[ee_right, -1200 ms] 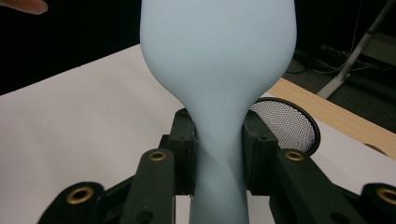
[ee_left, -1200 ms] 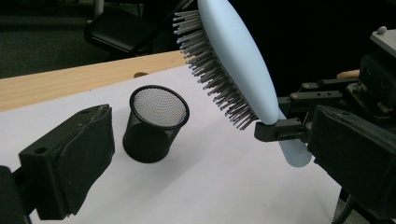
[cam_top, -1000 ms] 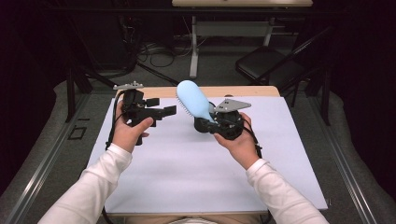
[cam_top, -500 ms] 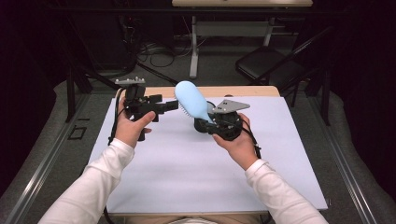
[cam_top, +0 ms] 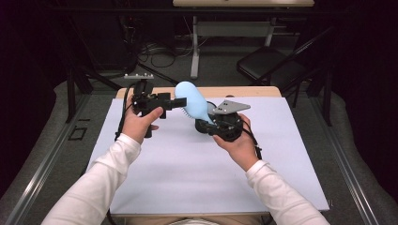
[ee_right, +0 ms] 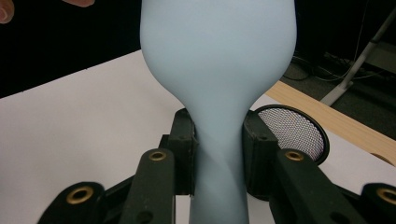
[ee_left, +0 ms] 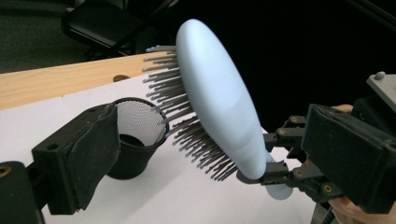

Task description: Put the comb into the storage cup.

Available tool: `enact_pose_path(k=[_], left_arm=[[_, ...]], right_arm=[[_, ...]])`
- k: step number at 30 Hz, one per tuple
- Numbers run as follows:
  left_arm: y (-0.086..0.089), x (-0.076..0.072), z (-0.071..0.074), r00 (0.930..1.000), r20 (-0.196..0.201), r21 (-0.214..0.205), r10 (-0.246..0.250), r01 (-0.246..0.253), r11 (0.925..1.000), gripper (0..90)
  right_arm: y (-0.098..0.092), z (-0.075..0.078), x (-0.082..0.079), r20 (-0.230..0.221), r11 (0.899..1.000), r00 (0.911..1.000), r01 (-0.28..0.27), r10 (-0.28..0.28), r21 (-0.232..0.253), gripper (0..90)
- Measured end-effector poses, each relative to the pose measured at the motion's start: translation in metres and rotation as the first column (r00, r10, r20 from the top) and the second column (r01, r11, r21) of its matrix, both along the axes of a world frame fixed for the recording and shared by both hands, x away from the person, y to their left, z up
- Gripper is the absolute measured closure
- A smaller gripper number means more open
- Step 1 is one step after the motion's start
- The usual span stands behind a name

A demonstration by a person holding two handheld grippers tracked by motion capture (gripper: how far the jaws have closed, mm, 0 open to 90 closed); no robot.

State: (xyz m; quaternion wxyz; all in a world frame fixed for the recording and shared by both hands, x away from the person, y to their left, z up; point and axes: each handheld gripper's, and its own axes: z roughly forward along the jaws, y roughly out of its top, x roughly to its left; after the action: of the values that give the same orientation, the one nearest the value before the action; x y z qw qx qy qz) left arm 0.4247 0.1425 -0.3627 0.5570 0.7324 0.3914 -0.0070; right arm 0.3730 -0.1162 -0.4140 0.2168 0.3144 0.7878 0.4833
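smooth oval pale-blue hairbrush | thin bristles | round mesh cup

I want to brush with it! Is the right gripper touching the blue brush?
Touching: in the right gripper view, the right gripper has its jaws pressed on both sides of the blue brush handle.

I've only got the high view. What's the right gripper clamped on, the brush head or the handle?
Observer: The right gripper pinches the blue hairbrush at the narrow neck of its handle, one pad on each side.
Operator: Anything hidden behind the brush?
Observer: A black mesh cup stands upright on the white sheet, on the bristle side.
Operator: And the left gripper?
Observer: The left gripper is open. Its jaws have just been closing a little, with nothing gripped between them.
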Motion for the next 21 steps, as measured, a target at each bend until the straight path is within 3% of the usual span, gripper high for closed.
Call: enact_pose_path(k=[14,21], left_arm=[[-0.008,0.01,0.001,0.9991,-0.043,-0.019,0.0,-0.001,0.9998,6.2],[-0.012,0.012,-0.003,0.9983,-0.058,-0.007,-0.003,0.003,1.0,7.7]], right_arm=[[0.001,0.0,-0.001,0.005,1.0,1.0,-0.006,0.006,0.005,69.3],[0.002,0.001,-0.002,0.005,1.0,0.9999,-0.011,0.011,0.004,69.3]])
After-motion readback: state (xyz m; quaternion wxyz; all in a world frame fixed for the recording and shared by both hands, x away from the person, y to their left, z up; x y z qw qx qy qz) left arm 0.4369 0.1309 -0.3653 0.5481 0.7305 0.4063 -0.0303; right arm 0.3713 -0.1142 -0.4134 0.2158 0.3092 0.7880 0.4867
